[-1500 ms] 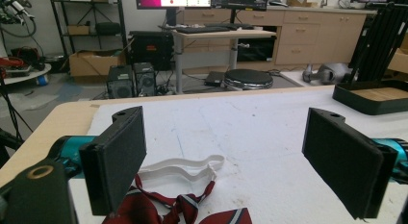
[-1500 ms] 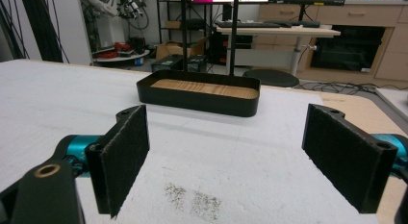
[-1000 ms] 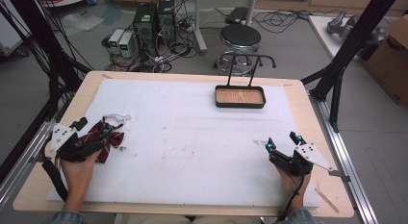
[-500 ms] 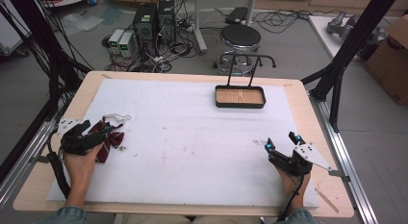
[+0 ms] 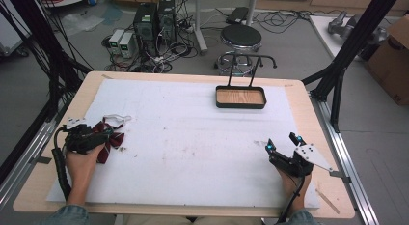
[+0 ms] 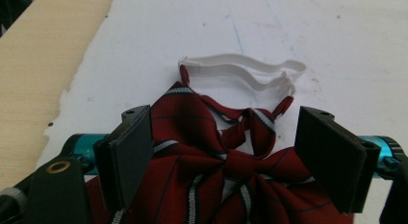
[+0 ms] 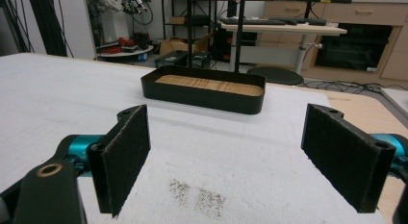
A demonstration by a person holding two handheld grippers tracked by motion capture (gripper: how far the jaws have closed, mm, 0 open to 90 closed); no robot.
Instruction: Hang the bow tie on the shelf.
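A dark red striped bow tie with a white elastic strap lies on the white sheet at the table's left; in the high view the bow tie sits just ahead of my left hand. My left gripper is open, its jaws standing on either side of the tie's knot and low over the cloth. In the high view the left gripper points right. My right gripper rests open near the front right of the table, nothing between its jaws. A black tray with a wooden floor stands at the back.
The tray has a tall black handle and lies straight ahead of the right gripper. The white sheet covers most of the wooden table. Dark specks mark the sheet near the right gripper. A stool and computers stand beyond the far edge.
My left gripper has swung round from facing up-right to pointing right and dropped lower over the bow tie, its jaws now straddling the knot. The right gripper has stayed put.
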